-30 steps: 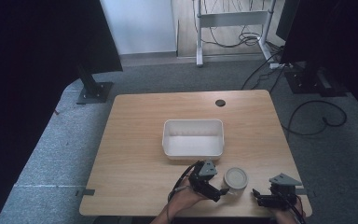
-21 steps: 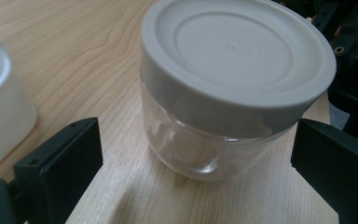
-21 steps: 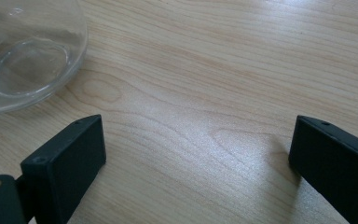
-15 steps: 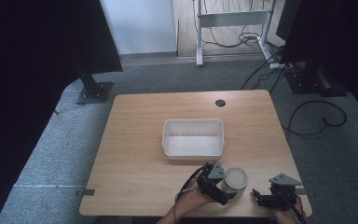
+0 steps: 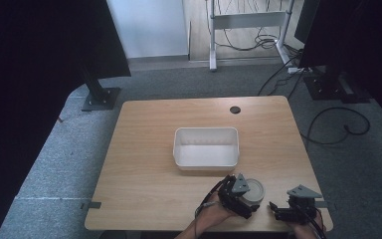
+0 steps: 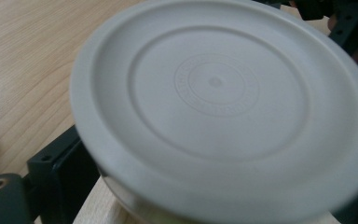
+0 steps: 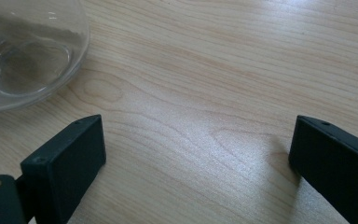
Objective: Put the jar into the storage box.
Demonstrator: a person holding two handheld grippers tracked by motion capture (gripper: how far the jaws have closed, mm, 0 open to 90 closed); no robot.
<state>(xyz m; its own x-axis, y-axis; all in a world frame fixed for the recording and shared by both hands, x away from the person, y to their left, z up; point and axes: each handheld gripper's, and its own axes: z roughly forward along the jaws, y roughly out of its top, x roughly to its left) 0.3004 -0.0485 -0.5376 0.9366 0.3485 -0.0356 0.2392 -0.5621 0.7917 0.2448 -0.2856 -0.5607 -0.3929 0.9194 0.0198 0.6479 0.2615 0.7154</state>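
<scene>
White lid [image 6: 214,88] stays clamped in left tool [image 5: 243,194], unmoved since (right tool [image 5: 278,211] open).

Two handheld grippers, both black. The left gripper [image 5: 251,198] and the right gripper [image 5: 274,210], toward three o'clock of it, each carry a grey three-cornered plate on top. Black block-shaped jaws with small screw holes; brass-ringed holes at the base. Dark cables trail back.

A big round grey lid [image 6: 219,98] with rings on it sits very close. A black jaw shows beside it, over the wooden table [image 6: 23,60].
</scene>
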